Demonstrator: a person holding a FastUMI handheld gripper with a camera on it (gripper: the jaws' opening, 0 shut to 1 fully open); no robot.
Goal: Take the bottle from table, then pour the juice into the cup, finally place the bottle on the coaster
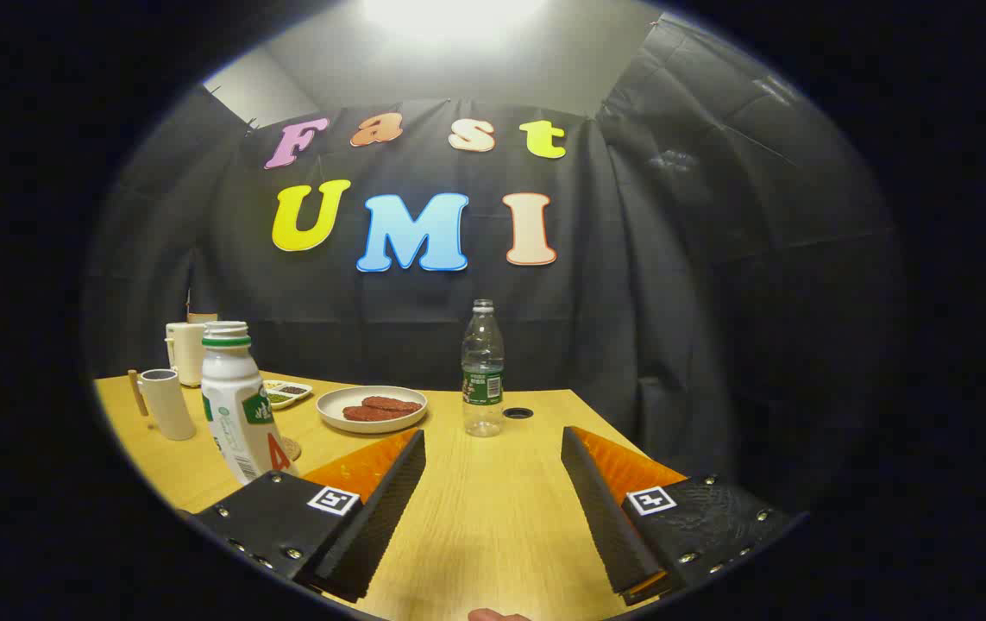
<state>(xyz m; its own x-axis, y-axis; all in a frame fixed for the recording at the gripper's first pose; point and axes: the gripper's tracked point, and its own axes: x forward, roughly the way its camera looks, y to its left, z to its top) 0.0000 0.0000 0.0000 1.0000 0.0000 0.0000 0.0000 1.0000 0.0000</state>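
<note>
Claw: we see the claw (493,444) held low over the desk (493,517), fingers spread wide with bare wood between them and nothing in their grip.
Pose: we're looking level along the desk toward the booth's back wall, fingers (372,509) angled outward, ribbed inner faces turned to each other.
Bottle: the white juice bottle (238,405) stands upright just beside the left finger, smooth plastic, rounded shoulders, green band at the neck, open mouth.
Coaster: a round woven coaster (290,448) peeks out from behind the bottle's base.
Cup: a pale cylindrical cup (166,404) with a handle stands beyond and left of the bottle.
Water bottle: a clear ribbed water bottle (482,369) stands ahead of us, past the fingertips.
Plate: a shallow round plate (372,409) carries two flat reddish-brown pieces.
Desk: light wood grain, matte.
</note>
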